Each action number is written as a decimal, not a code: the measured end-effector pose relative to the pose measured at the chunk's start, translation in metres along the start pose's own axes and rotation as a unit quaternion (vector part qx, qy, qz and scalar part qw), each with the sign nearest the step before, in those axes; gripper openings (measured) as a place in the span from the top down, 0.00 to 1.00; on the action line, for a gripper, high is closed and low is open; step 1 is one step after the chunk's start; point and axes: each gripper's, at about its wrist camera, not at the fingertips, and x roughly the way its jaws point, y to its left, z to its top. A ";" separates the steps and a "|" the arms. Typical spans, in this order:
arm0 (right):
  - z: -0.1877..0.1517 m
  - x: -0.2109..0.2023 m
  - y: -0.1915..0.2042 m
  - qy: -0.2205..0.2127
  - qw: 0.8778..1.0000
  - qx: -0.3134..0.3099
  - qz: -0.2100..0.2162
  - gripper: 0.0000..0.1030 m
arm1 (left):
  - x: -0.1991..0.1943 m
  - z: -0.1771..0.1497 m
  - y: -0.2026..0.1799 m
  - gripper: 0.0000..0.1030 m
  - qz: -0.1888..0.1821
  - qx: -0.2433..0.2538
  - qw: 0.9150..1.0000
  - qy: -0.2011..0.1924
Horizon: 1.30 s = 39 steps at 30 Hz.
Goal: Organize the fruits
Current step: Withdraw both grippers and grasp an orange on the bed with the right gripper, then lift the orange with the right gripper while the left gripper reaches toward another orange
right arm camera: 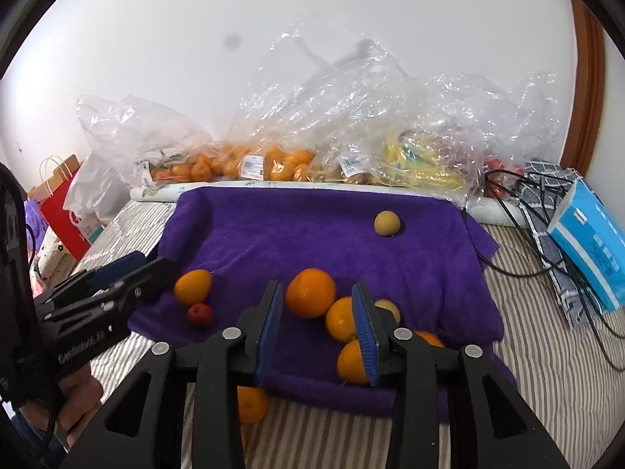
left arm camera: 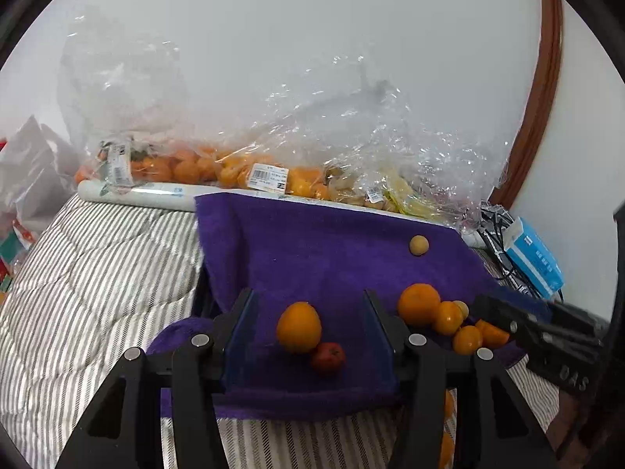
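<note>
We see bare purple towel [right arm camera: 312, 226] beyond the fruit; both our left gripper [left arm camera: 308, 328] and right gripper [right arm camera: 317, 326] tilt downward, jaws parted, holding nothing.

A towel [right arm camera: 297, 234] lay spread over the bed [right arm camera: 547, 351]. Far behind it a paper roll [left arm camera: 148, 195] ran along the wall, with plastic bags of fruit [right arm camera: 273, 164] on its far side. On the towel's near left an orange [left arm camera: 299, 326] touched a small apple [left arm camera: 328, 356] just nearer. To the right sat a cluster of oranges [left arm camera: 418, 305]. A lone round fruit [right arm camera: 386, 223] lay far right, well apart. A box [right arm camera: 590, 242] lay right of the towel, on cables [right arm camera: 519, 211].
</note>
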 end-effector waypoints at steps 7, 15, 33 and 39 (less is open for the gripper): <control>-0.023 -0.007 0.010 0.022 1.000 0.000 -0.002 0.61 | -0.017 -0.018 0.018 0.50 0.022 0.005 1.000 0.008; -0.051 -0.008 0.029 0.033 0.999 -0.003 0.016 0.60 | -0.030 -0.038 0.042 0.50 0.058 0.009 0.998 0.027; -0.061 0.034 0.045 0.089 0.996 0.004 0.014 0.56 | -0.027 -0.041 0.045 0.50 0.042 0.001 0.998 0.044; -0.059 0.023 0.040 0.067 0.997 0.017 0.041 0.59 | -0.026 -0.041 0.047 0.50 0.035 -0.010 0.998 0.048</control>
